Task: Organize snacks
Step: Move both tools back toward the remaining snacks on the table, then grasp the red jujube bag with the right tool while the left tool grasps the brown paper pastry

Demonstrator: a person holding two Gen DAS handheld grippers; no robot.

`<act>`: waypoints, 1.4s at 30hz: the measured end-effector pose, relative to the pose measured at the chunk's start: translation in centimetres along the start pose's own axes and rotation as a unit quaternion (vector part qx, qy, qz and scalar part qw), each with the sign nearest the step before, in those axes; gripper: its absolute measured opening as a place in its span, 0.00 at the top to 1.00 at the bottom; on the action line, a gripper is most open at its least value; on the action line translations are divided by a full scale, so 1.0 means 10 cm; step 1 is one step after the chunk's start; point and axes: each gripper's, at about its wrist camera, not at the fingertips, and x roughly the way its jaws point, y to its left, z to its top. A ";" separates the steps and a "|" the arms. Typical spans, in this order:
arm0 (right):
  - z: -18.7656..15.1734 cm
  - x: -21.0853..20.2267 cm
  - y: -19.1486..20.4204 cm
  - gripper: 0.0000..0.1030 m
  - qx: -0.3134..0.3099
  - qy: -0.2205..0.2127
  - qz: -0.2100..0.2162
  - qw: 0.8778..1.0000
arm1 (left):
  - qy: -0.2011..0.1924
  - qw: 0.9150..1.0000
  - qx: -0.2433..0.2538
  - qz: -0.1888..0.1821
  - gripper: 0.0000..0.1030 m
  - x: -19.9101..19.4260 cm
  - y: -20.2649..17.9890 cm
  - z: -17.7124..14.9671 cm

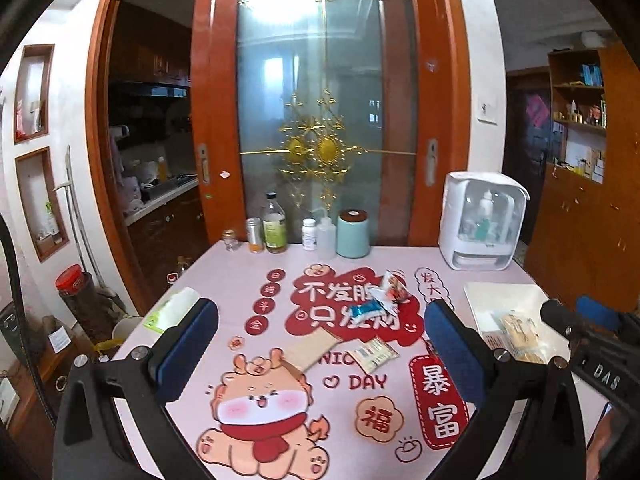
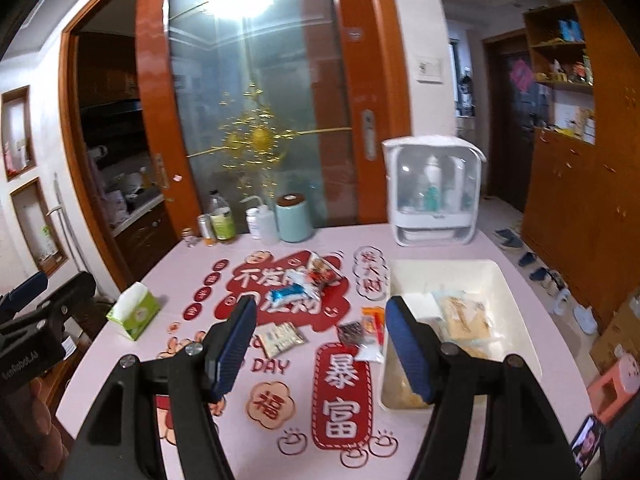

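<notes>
Pink tablecloth [image 1: 248, 264] printed with red festive characters and a cartoon animal covers the table, which stands before a frosted glass sliding door [image 1: 320, 100] in an orange wooden frame.

At the lower edge of the left wrist view, the left gripper [image 1: 320, 332] has its jaws spread wide, with nothing between the blue pads. The right gripper [image 2: 320, 344], at the bottom of the right wrist view, is likewise released and empty, its jaws parted above the cloth.

Loose snacks lie mid-frame on the cloth: a blue-and-white packet [image 2: 290, 290] touching a red-and-white packet [image 2: 322, 272], a pale sachet [image 2: 280, 338] nearer the camera, a tan flat packet [image 1: 314, 346], and a dark small packet [image 2: 352, 330] beside an orange one [image 2: 374, 318]. A white tray [image 2: 508, 292] at the right of the right wrist view holds several pale wrapped snacks [image 2: 464, 316].

Along the far edge stand a mint canister [image 1: 353, 234], a glass bottle [image 1: 274, 224] and a white dome-lidded organiser [image 1: 482, 220]. A green tissue box [image 2: 134, 312] sits at the left.
</notes>
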 end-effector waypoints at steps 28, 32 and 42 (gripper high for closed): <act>1.14 2.93 0.10 0.35 -0.018 0.191 -0.030 0.981 | 0.250 0.958 0.140 -0.015 0.00 3.15 0.19 0.05; 0.84 3.59 0.06 0.35 0.003 0.236 -0.022 0.972 | 0.333 0.928 0.162 -0.046 0.00 3.70 0.10 -0.51; 0.14 4.56 -0.07 0.35 0.059 0.283 -0.014 0.957 | 0.371 0.905 0.198 -0.065 0.01 4.16 -0.06 -1.18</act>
